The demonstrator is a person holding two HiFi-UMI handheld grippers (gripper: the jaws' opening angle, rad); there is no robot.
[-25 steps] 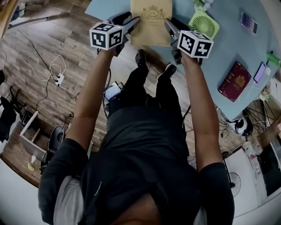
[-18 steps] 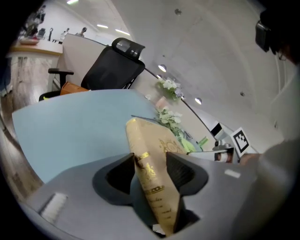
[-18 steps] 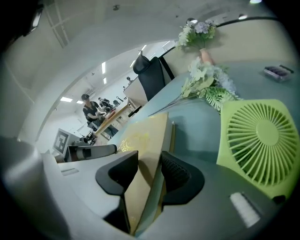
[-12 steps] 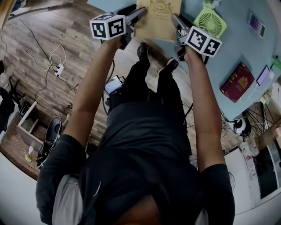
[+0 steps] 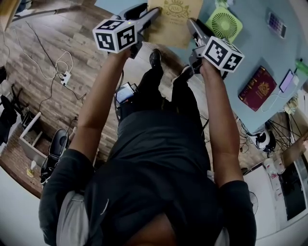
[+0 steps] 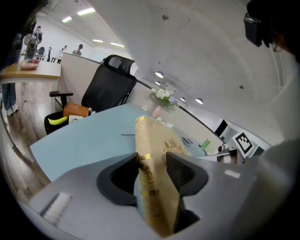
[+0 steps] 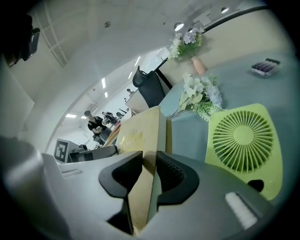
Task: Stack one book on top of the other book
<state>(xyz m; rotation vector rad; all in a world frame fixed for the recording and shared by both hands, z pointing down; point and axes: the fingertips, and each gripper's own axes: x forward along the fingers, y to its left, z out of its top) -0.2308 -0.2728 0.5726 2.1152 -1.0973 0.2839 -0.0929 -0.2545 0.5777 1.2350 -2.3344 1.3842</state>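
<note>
Both grippers hold a tan book with a gold crest by its two side edges, above the near edge of the light blue table. My left gripper is shut on the book's spine side; in the left gripper view the tan book stands between the jaws of the left gripper. My right gripper clamps the opposite edge, and the right gripper view shows the tan book pinched in the right gripper. A dark red book lies flat on the table to the right, apart from both grippers.
A green fan lies on the table just right of the tan book, with white flowers behind it. A phone on a cable lies by the red book. A black chair stands past the table's far side.
Both grippers and the tan book have shifted a little farther over the table and slightly right. Both grips are unchanged.
</note>
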